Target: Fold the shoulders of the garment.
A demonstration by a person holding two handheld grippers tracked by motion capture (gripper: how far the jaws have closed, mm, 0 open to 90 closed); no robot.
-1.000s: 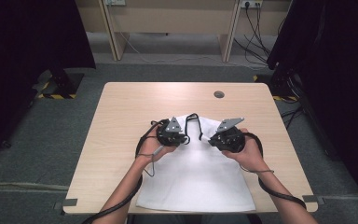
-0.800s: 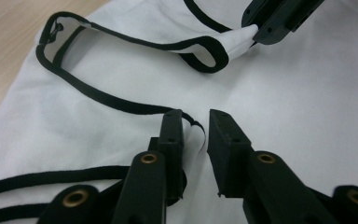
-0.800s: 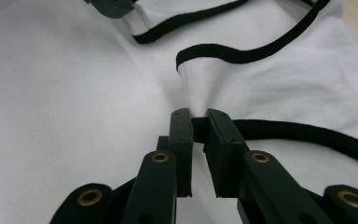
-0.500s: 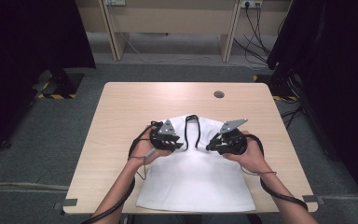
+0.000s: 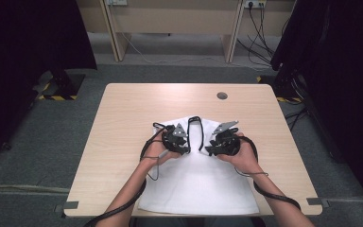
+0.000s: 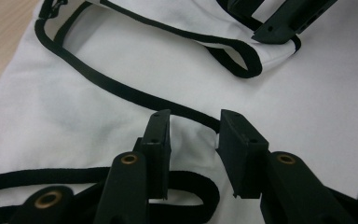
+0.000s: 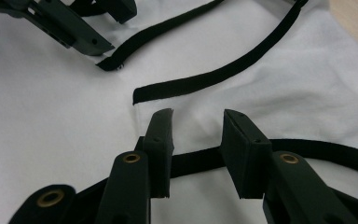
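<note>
On the counter [image 5: 123, 118], both grippers [image 5: 182, 142] [image 5: 220, 143] are set over the white garment [image 5: 198, 184], fingers apart astride raised folds; clamping is judged next.

Even overhead light, dark surroundings, slight softness.
</note>
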